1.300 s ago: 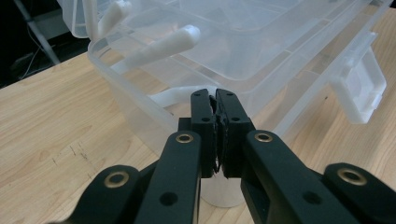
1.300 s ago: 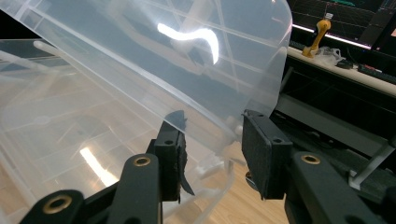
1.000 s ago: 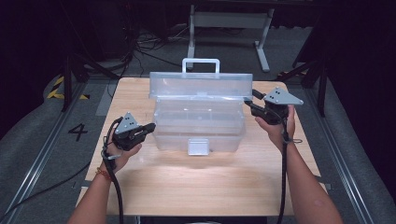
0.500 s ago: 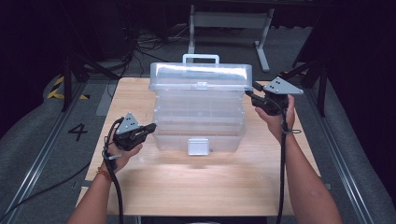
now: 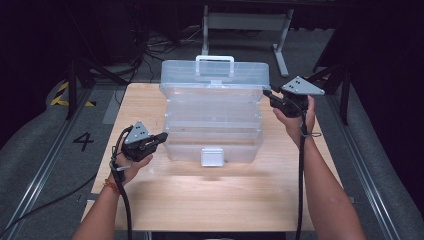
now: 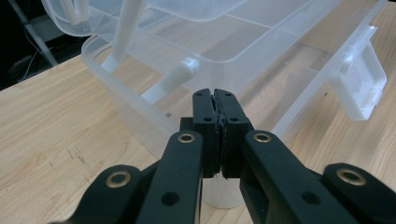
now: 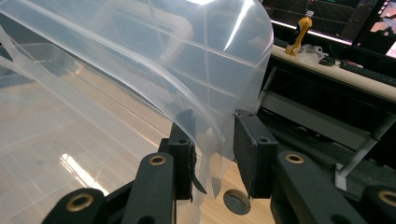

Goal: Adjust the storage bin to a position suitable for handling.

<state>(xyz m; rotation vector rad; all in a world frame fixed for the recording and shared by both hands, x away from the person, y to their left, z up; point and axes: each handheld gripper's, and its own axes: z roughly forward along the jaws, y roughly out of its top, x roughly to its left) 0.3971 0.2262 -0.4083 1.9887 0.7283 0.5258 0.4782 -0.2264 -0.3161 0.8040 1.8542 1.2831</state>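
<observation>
A clear plastic toolbox (image 5: 212, 135) stands on the wooden table (image 5: 225, 200), its white latch (image 5: 211, 156) facing me. Its lid (image 5: 215, 75), with a white handle (image 5: 215, 59), is raised nearly upright. My right gripper (image 5: 267, 95) is at the lid's right edge. In the right gripper view the lid's rim (image 7: 210, 140) runs between the jaws of this gripper (image 7: 212, 154), which have just been closing onto it. My left gripper (image 5: 162, 136) is shut with nothing in it, its tips against the box's lower left wall. The left gripper view shows those tips (image 6: 215, 100) against the wall (image 6: 140, 107).
A grey metal stand (image 5: 245, 22) and loose cables lie on the floor behind the table. Rails run along both sides, with a "4" marked on the floor (image 5: 82, 141) at left. A desk with a yellow bottle (image 7: 299, 35) sits beyond the lid.
The lid has swung up from half raised to nearly upright, and my right gripper has risen and moved back with it. The left gripper has stayed in place.
</observation>
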